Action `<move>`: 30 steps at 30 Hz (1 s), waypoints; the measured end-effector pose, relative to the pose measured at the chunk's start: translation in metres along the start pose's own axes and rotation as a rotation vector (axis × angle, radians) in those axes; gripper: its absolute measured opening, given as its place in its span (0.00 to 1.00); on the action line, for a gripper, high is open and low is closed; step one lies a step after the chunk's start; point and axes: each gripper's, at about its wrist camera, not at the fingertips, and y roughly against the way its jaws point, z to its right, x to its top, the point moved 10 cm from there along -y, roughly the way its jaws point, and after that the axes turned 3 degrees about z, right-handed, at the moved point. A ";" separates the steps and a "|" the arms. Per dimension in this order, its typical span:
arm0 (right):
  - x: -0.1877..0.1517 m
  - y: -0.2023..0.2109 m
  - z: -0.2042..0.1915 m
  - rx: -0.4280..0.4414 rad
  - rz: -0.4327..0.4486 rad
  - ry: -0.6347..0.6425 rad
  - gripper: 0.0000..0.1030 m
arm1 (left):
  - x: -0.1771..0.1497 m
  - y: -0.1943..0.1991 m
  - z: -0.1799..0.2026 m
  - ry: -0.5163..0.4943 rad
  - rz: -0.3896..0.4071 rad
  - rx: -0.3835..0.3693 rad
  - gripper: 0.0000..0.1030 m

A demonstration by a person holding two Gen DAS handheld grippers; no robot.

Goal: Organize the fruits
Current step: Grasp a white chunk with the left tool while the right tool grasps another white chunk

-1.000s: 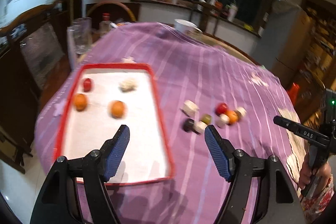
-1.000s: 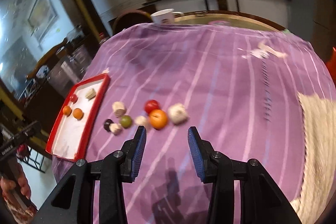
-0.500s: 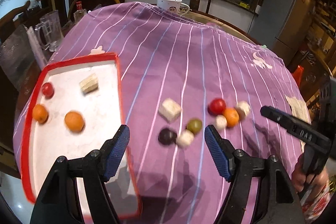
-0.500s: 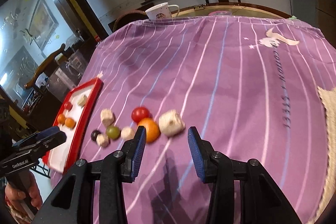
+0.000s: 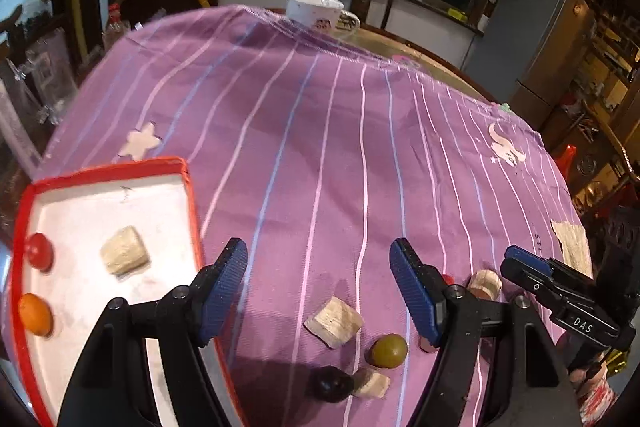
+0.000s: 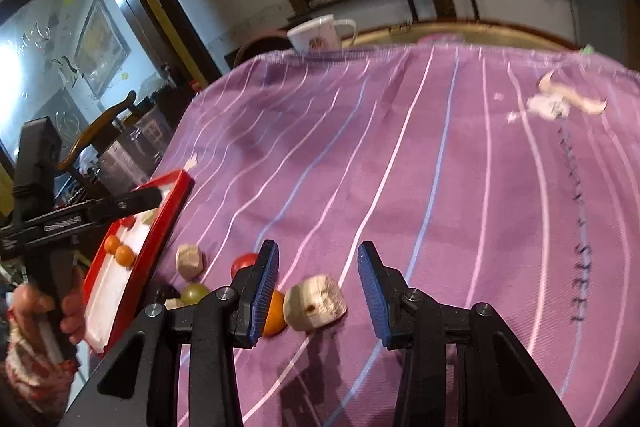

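Both tools had closed in on the loose fruit since a second earlier; the tray [image 5: 191, 195] slid from ahead of the left tool [image 5: 318, 287] to its left. Left tool's jaws stood wide apart, empty, with a pale chunk [image 5: 334, 321], olive [image 5: 388, 350] and dark plum [image 5: 331, 383] between and just below them on the purple worktop [image 5: 320, 131]. Right tool [image 6: 317, 285] stood partly apart, gripping nothing; a pale lump [image 6: 315, 302] sat between its jaws, an orange [image 6: 274, 313] behind its left jaw. Tray held more fruit.
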 end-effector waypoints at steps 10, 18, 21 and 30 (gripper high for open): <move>-0.007 -0.006 -0.002 -0.074 -0.134 0.031 0.44 | -0.039 -0.026 0.005 0.013 -0.190 -0.077 0.71; -0.035 -0.013 0.001 -0.183 -0.237 0.022 0.44 | -0.057 -0.037 0.018 -0.181 -0.248 -0.036 0.63; -0.033 -0.014 0.002 -0.197 -0.240 0.002 0.44 | -0.055 -0.037 0.015 -0.226 -0.245 -0.007 0.52; -0.031 -0.021 0.005 -0.155 -0.244 0.000 0.43 | -0.056 -0.044 0.029 -0.331 -0.239 0.059 0.37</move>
